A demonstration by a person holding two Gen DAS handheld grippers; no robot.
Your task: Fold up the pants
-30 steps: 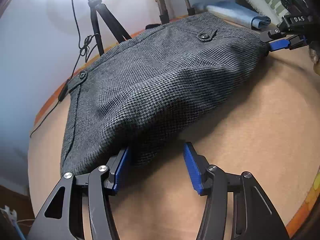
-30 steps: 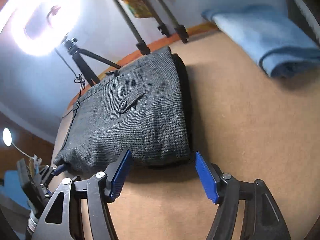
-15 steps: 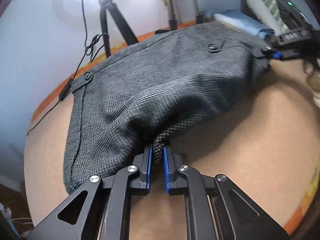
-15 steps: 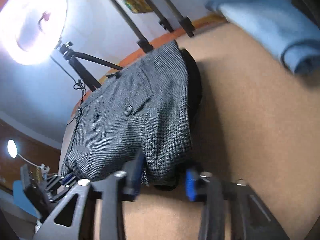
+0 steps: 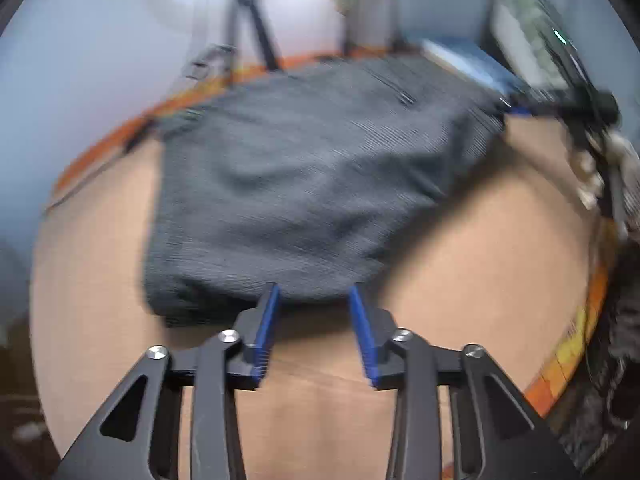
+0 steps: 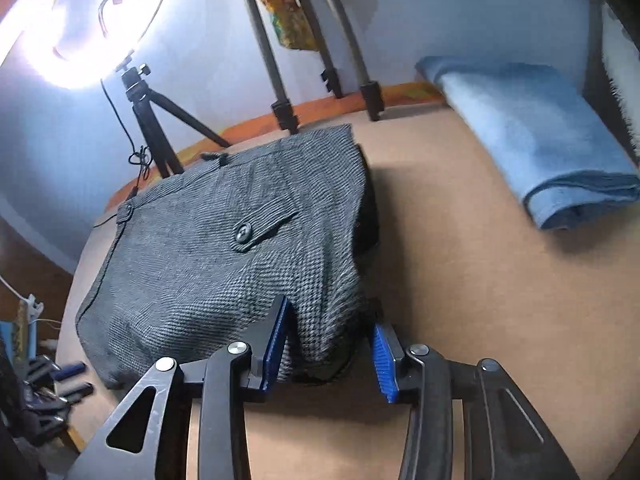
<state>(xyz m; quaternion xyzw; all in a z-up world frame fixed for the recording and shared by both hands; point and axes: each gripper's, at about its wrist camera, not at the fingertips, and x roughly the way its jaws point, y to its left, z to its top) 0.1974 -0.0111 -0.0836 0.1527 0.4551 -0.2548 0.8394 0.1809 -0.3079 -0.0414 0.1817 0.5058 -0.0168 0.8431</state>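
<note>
The pants (image 6: pixel 208 264) are a dark grey and black houndstooth weave with a dark button (image 6: pixel 242 233) on the pocket flap, lying on a plain tan bench (image 6: pixel 480 300) edged in orange with yellow patches toward 12 o'clock. Both the left gripper (image 5: pixel 314 312) and the right gripper (image 6: pixel 332 340) are black with bright blue ribbed pads lining the jaws and silver screw heads. At 2 o'clock in the right wrist view lies a pale blue folded towel (image 6: pixel 532 140), the wall (image 6: pixel 440 12) is a washed blue-white, and the tripod (image 6: pixel 156 136) at 10 o'clock is black.
</note>
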